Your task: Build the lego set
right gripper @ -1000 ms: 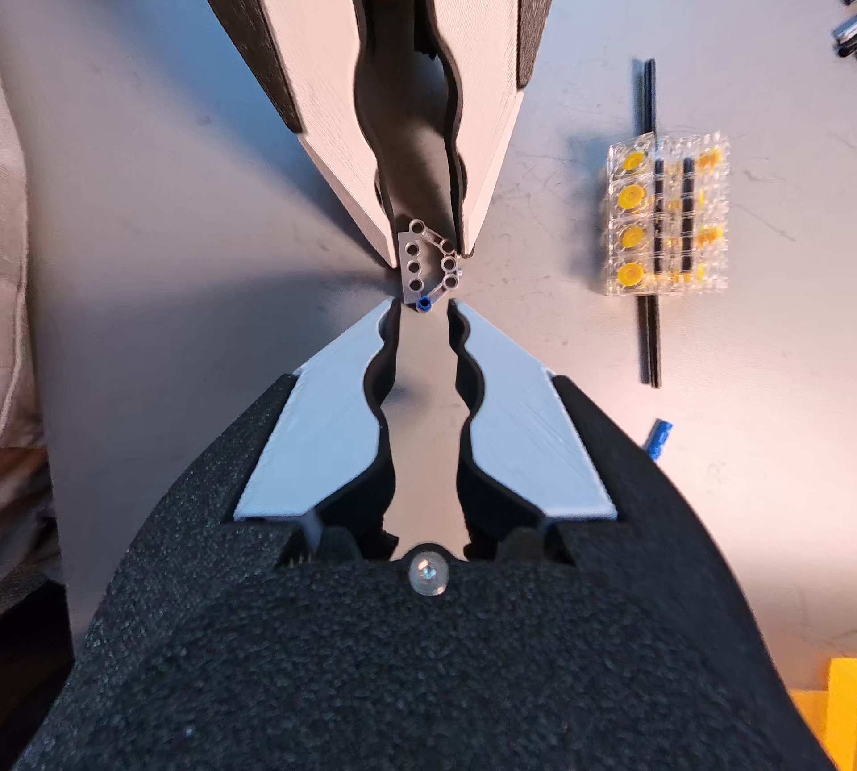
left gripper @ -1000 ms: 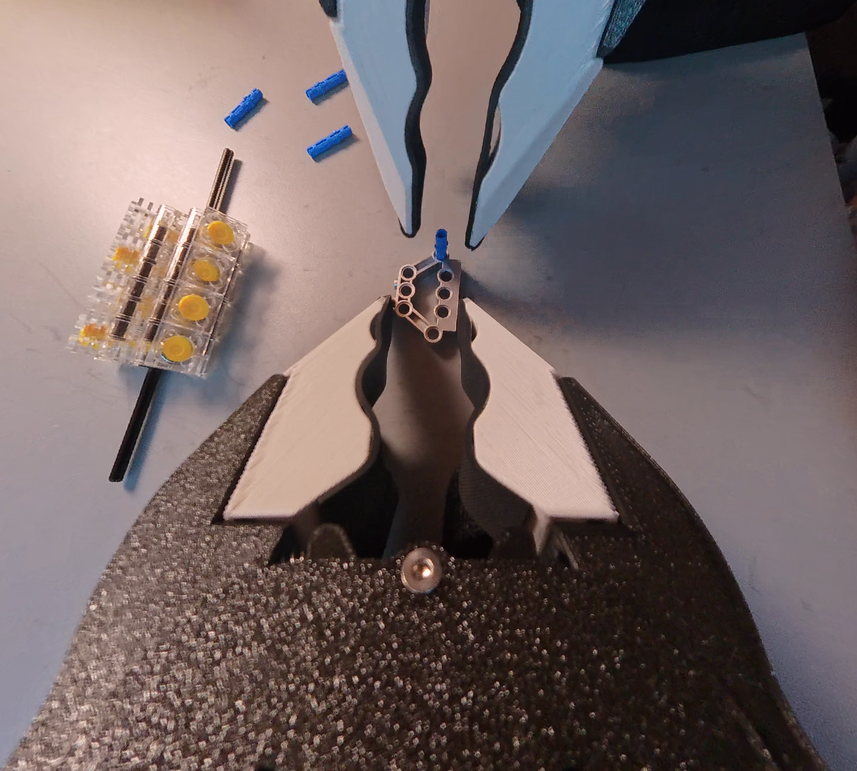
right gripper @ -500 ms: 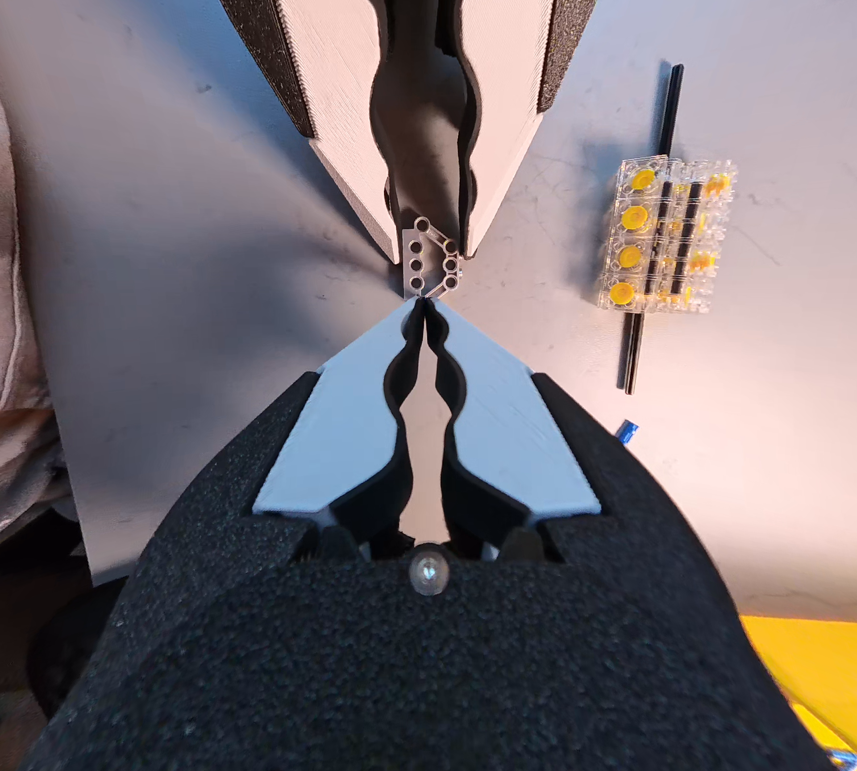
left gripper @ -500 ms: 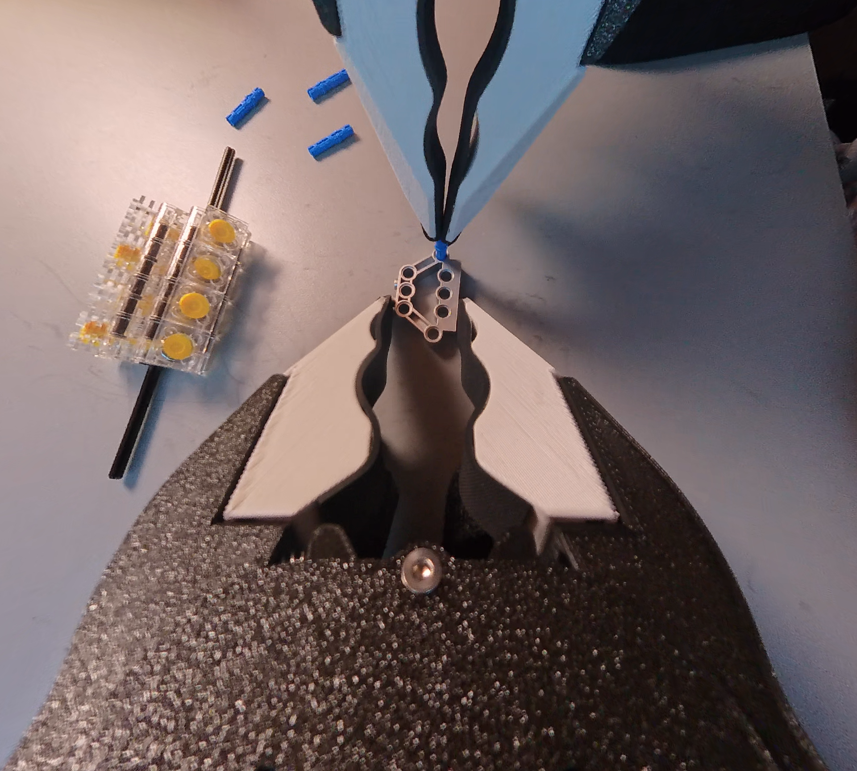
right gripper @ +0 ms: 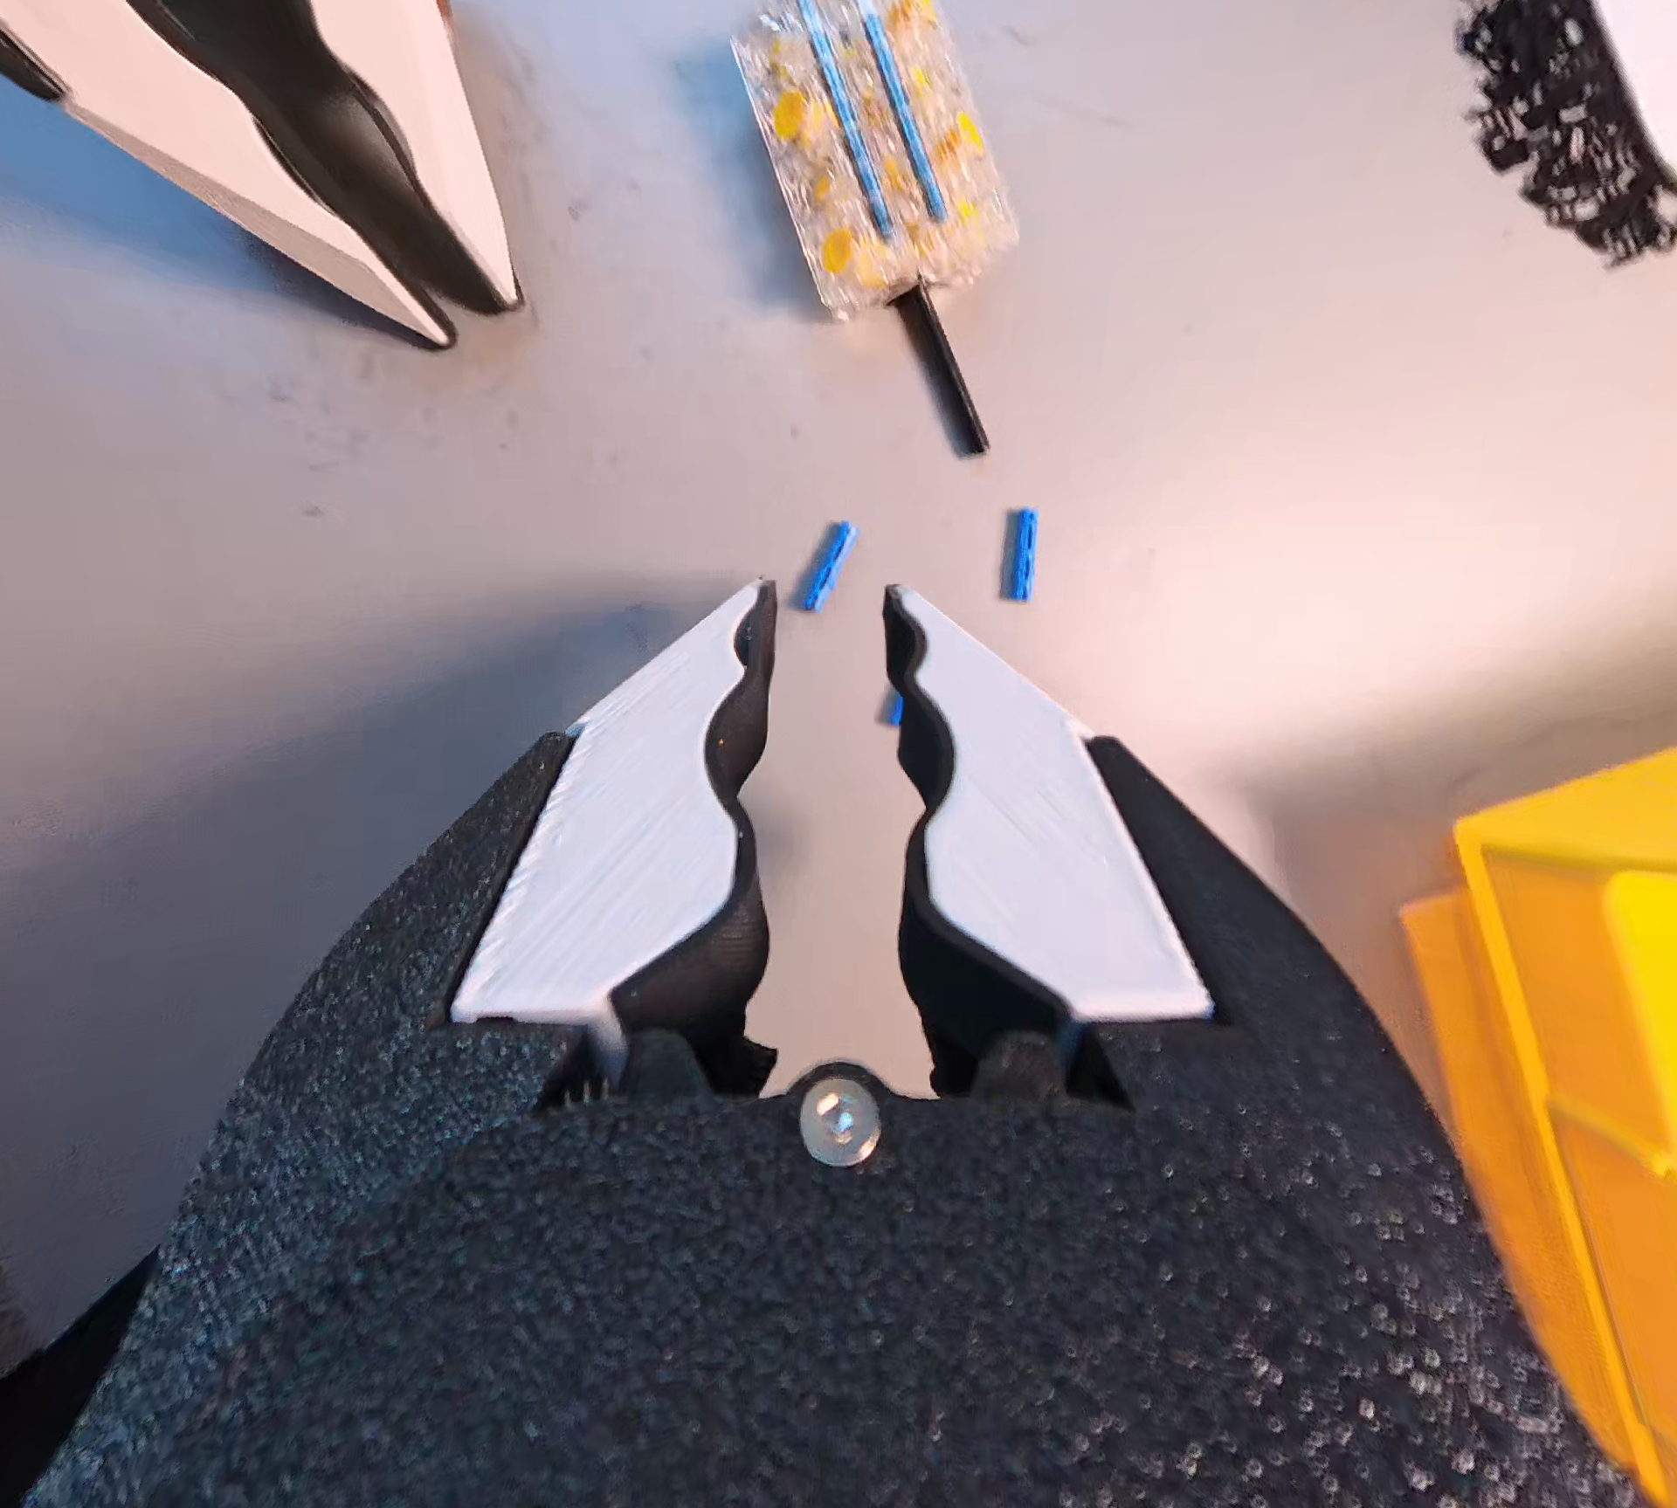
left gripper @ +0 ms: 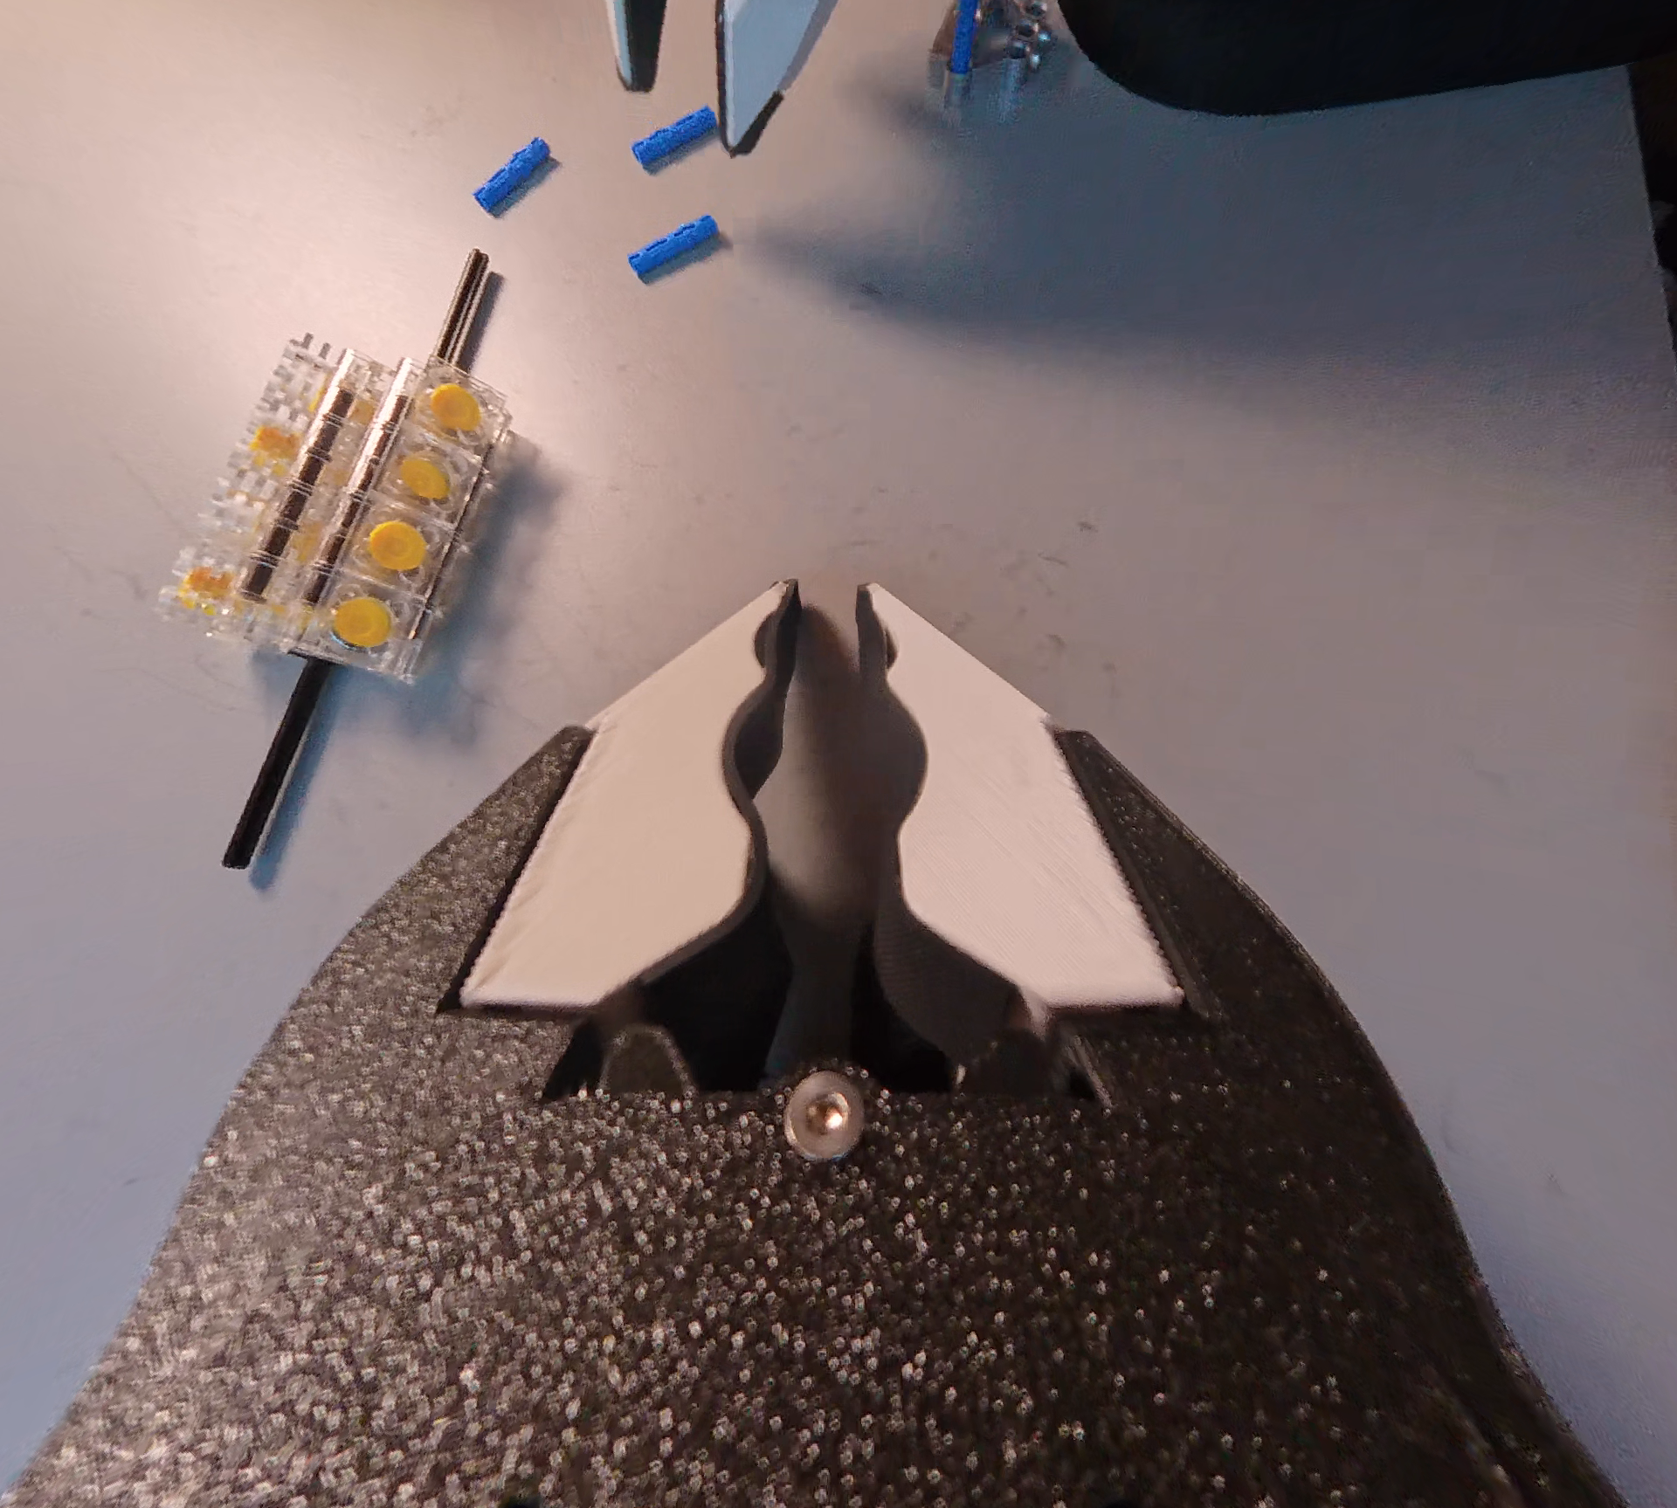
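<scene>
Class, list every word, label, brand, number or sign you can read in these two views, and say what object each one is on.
None: no writing shows in either view.
The clear brick block, blue pins, black axle, yellow bin and both claws, left and right, are bare of print.
The grey part and the black bits are too small or blurred to tell.

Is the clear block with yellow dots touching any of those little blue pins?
Apart. The left wrist view shows bare table between the clear block and the nearest blue pin; only the black rod runs through it.
</scene>
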Demonstrator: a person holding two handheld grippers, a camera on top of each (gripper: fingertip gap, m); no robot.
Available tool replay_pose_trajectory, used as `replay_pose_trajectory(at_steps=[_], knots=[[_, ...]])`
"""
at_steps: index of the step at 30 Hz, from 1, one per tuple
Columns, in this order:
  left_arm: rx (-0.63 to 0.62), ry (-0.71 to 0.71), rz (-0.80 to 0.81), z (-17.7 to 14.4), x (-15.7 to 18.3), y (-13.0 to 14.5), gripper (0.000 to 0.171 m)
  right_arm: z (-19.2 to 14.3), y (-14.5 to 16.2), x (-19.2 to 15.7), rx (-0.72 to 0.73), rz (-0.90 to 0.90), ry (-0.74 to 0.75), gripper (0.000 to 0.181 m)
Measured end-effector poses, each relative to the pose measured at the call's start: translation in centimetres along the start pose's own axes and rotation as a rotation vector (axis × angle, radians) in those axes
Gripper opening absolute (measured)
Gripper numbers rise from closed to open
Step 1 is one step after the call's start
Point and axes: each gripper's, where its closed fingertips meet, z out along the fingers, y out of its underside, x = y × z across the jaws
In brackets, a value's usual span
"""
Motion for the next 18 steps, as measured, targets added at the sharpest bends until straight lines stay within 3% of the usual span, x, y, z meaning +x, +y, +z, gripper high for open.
replay_pose_trajectory(at_steps=[6, 11, 15, 17, 18], knots=[[0.009, 0.01, -0.013, 0.0, -0.1, 0.0, 0.014, -2.3, 2.7, -1.1, -0.049, 0.088, 0.008, 0.03], [0.011, 0.003, -0.009, 0.0, -0.1, 0.0, 0.015, -4.3, 6.1, -2.7, -0.173, 0.187, -0.015, 0.058], [0.012, 0.002, -0.006, -0.1, -0.1, 0.0, 0.015, -3.5, 9.2, -3.2, -0.302, 0.189, 0.009, 0.047], [0.013, 0.007, -0.001, -0.1, 0.0, 0.0, 0.015, -3.1, 8.3, -3.4, -0.26, 0.15, 0.0, 0.027], [0.013, 0.019, 0.006, -0.1, 0.2, 0.0, 0.018, -2.8, 7.3, -4.0, -0.231, 0.117, -0.028, 0.025]])
